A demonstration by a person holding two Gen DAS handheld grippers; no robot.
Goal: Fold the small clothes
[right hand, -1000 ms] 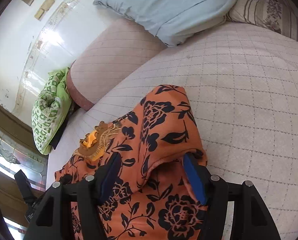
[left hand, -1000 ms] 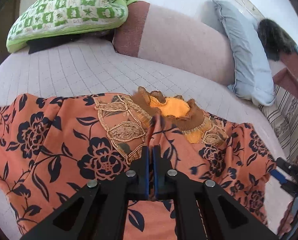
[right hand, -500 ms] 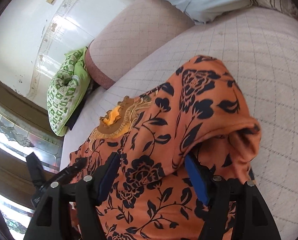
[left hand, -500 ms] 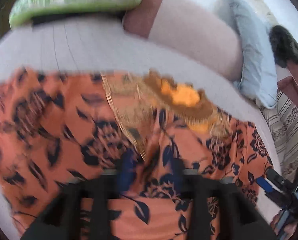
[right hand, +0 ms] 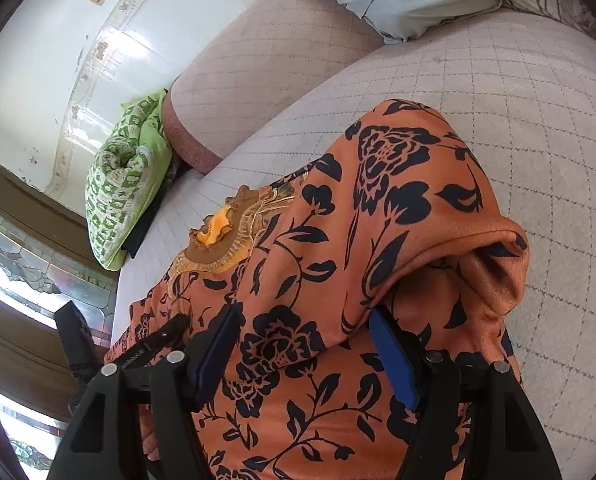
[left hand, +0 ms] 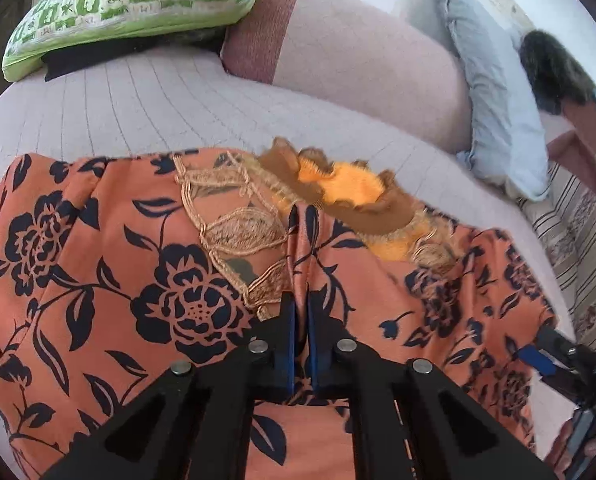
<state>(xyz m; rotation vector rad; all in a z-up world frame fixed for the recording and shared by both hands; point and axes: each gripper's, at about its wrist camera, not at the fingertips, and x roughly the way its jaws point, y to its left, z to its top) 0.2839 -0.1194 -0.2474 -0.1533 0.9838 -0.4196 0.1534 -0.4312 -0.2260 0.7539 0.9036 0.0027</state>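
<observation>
Quilted, pale pink bedding (left hand: 145, 108) carries everything I am working on, with a long bolster (left hand: 362, 80) lying along its far edge, a green-and-white patterned pillow (left hand: 129, 0) at the far left corner and a light blue pillow (left hand: 494, 96) leaning at the bolster's right end. Spread across the near part of the bed is the small orange garment with a dark floral print (left hand: 97, 264), its neckline (left hand: 350, 200) trimmed in brown and gold and turned toward the bolster, with a bright orange lining showing inside it. My left gripper (left hand: 301, 320) is clenched on a raised ridge of that cloth just below the neckline, the blue pads pressed nearly together with the pinched fabric standing up between them. My right gripper (right hand: 306, 352) is spread wide over the garment's right side, where the cloth (right hand: 378, 240) is humped up and doubled over itself; a fold of it sits between the blue fingers (right hand: 394, 360), but the pads do not press on it. From the left wrist view my right gripper shows at the garment's right edge (left hand: 538, 360), near the bed's near right corner.
</observation>
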